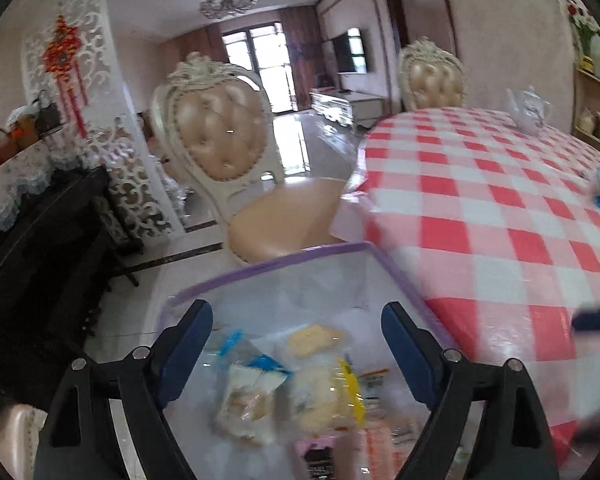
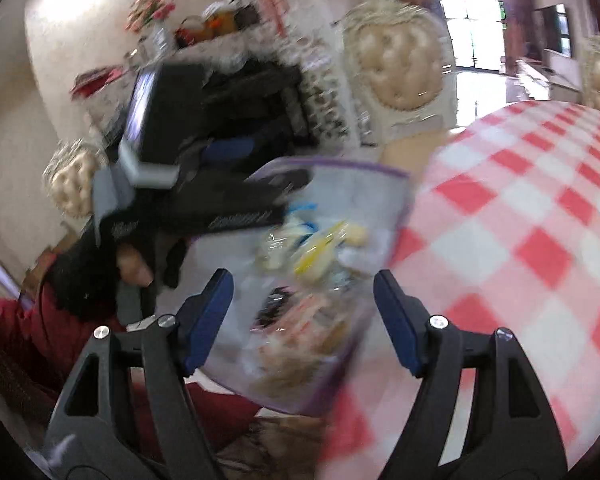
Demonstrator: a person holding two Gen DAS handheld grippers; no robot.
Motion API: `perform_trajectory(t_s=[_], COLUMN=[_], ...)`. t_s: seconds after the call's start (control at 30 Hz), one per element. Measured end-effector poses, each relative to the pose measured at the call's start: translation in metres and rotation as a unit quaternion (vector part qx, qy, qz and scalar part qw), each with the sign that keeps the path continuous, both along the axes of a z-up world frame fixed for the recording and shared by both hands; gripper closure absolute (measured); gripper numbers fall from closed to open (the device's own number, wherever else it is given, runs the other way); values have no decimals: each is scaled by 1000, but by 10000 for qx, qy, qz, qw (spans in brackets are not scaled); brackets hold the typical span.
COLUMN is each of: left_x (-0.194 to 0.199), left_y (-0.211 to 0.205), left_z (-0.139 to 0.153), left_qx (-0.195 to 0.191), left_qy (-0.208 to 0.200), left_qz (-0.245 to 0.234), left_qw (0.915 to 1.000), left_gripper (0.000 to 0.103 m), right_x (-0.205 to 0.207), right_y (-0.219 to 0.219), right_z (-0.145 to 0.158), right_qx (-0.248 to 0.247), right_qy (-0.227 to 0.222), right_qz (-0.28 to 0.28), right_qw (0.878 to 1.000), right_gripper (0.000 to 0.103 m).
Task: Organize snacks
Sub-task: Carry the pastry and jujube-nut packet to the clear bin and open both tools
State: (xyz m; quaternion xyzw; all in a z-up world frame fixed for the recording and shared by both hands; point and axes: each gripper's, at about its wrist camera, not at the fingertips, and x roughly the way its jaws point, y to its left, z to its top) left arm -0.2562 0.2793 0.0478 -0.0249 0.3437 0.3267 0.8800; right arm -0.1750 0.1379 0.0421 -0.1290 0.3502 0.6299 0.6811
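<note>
two open claws, left claw (image 1: 298,354) and right claw (image 2: 304,322), over one snack bag (image 1: 300,300).

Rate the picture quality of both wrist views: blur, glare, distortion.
Left wrist view: mostly sharp, with fisheye bending of the checked tablecloth, window glare on the floor, and slight smear on the snack bag. Right wrist view: heavy motion blur throughout, smearing the snack bag and tablecloth; the window is blown out.
</note>
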Motion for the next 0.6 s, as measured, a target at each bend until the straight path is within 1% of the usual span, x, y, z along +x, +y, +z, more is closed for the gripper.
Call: perform_trajectory(t_s=[0.13,0.23,0.33,0.43,0.47,0.53,0.6], left_x=[28,56,86,118,133,156,176], left_y=[-29,-59,-93,-129,-142,-164,-185], left_z=[-4,-2,1,4,4,1,-2], left_qx=[-92,-203,-267,-488,-659,-868,-949], left_qy=[115,163,202,175,156,195,189], left_qz=[-379,-830,-1272,-1726,-1945,-2205,-2412], left_qw=[9992,9962,9913,9836,9786,9713,9656], left_gripper=[16,16,16,16,16,16,16], right_x=[43,77,105,132,143,157,170], right_y=[-40,-80,-124,-164,-183,-207,-234], right_z=[2,0,1,5,5,8,10], right_qx=[-83,-226,-406,-516,-506,-504,-539], right_qy=[38,-20,-182,-199,-148,-80,-72], right_qz=[-768,-1327,-1865,-2387,-2608,-2918,-3265], right_qw=[9970,9909,9814,9695,9639,9551,9436], right_gripper=[27,27,26,23,23,23,22])
